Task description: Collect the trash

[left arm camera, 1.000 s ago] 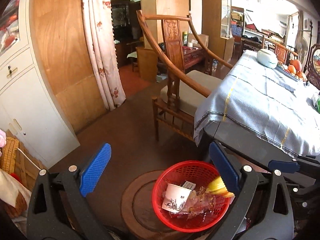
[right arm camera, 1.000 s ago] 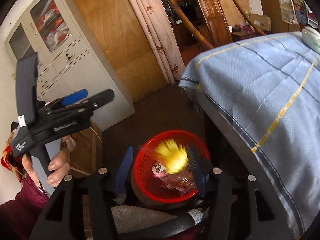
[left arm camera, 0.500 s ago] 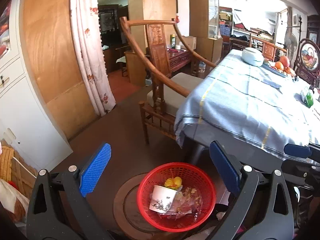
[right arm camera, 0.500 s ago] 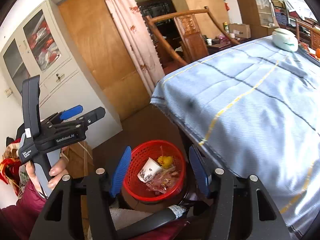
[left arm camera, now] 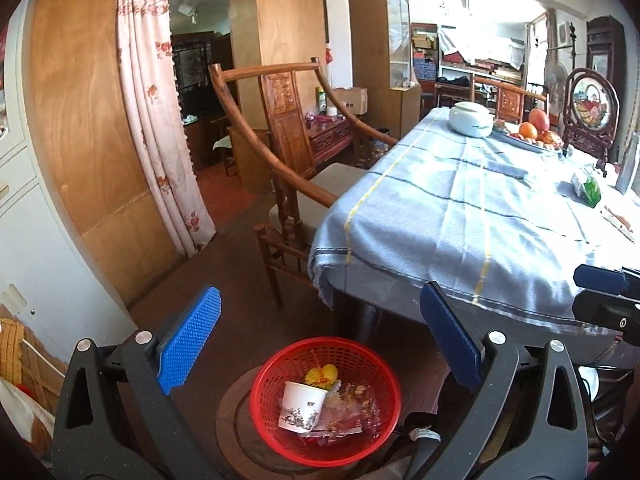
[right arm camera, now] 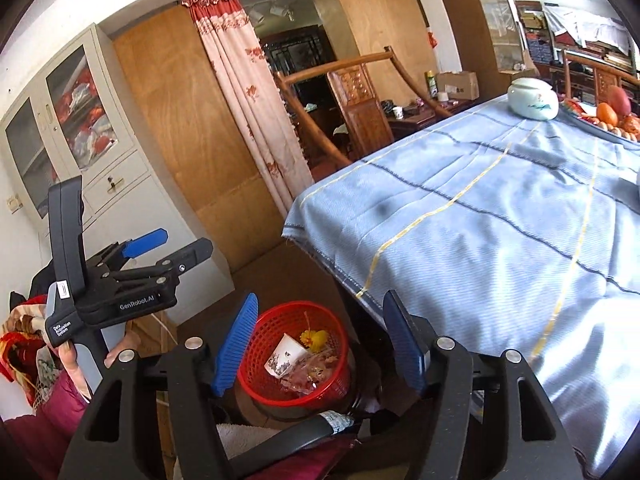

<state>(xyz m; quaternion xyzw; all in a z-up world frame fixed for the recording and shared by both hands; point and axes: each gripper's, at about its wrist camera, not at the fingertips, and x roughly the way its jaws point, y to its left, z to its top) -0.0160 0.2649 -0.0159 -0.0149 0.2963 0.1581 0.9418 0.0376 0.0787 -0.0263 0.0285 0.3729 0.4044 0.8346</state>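
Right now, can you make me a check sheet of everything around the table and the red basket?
Surface: table under a blue striped cloth.
Job's things: red basket on a round wooden stand, holding a paper cup, a yellow flower and clear wrappers.
Clutter: green packet, white lidded jar and fruit plate on the cloth.
Grippers: left tool open, empty; right tool opening, nothing between its jaws.
Cables: nothing seen.
Surroundings: wooden chair, flowered curtain, white cabinet.
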